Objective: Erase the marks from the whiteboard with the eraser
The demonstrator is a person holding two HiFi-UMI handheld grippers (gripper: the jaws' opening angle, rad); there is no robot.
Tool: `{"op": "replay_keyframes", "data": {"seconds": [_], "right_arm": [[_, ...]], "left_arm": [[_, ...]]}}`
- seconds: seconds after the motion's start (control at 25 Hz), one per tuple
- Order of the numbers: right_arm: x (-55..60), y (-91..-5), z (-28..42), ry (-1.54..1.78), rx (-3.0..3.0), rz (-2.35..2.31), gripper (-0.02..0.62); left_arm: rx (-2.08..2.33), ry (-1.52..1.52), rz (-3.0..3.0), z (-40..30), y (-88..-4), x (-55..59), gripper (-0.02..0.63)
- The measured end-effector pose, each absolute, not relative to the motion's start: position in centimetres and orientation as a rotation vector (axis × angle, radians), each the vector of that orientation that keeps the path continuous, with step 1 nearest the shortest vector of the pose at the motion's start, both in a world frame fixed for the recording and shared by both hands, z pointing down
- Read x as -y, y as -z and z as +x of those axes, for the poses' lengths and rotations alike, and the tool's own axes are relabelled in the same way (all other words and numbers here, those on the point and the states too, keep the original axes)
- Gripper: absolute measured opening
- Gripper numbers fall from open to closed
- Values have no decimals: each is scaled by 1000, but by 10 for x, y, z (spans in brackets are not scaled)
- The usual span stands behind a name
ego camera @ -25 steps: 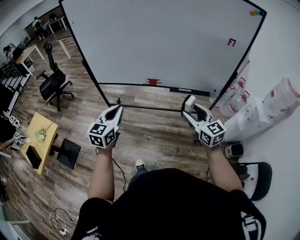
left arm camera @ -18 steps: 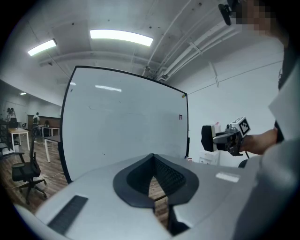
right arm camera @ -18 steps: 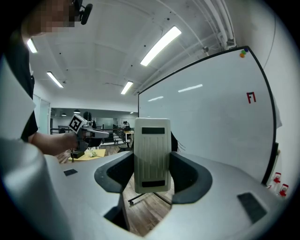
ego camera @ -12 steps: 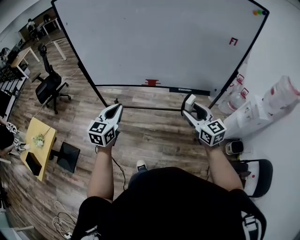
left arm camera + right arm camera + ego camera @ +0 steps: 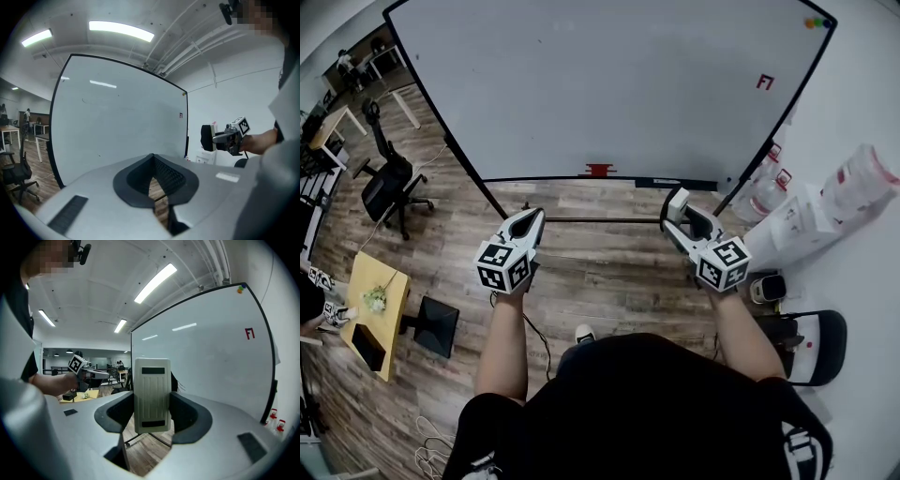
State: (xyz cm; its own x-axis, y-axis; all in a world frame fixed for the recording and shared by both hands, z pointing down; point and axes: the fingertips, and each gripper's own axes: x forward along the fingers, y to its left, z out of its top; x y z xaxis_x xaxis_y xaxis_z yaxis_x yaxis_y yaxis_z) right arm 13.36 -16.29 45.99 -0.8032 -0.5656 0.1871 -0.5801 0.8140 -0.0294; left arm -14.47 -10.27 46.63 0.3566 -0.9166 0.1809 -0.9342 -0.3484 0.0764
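Right claw [image 5: 678, 206] pointed at the whiteboard [image 5: 609, 84], which filled the upper frame, well apart. It pinched the eraser [image 5: 151, 394] upright by its sides, probably so the far face could meet the board flat. Left claw [image 5: 528, 220], pressed together and empty, hung beside it. A small red mark [image 5: 763, 82] sat at the board's upper right.

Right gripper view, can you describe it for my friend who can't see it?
The right gripper is shut on a pale eraser, held upright. Behind it stands a big whiteboard with a small red mark near its top right.
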Motion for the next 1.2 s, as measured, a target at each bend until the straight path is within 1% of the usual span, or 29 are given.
{"op": "replay_keyframes", "data": {"seconds": [1.2], "right_arm": [[200,-461,75,-182,2761,1046,232]], "left_arm": [[1556,-178,2511,-209,-470,163,11]]}}
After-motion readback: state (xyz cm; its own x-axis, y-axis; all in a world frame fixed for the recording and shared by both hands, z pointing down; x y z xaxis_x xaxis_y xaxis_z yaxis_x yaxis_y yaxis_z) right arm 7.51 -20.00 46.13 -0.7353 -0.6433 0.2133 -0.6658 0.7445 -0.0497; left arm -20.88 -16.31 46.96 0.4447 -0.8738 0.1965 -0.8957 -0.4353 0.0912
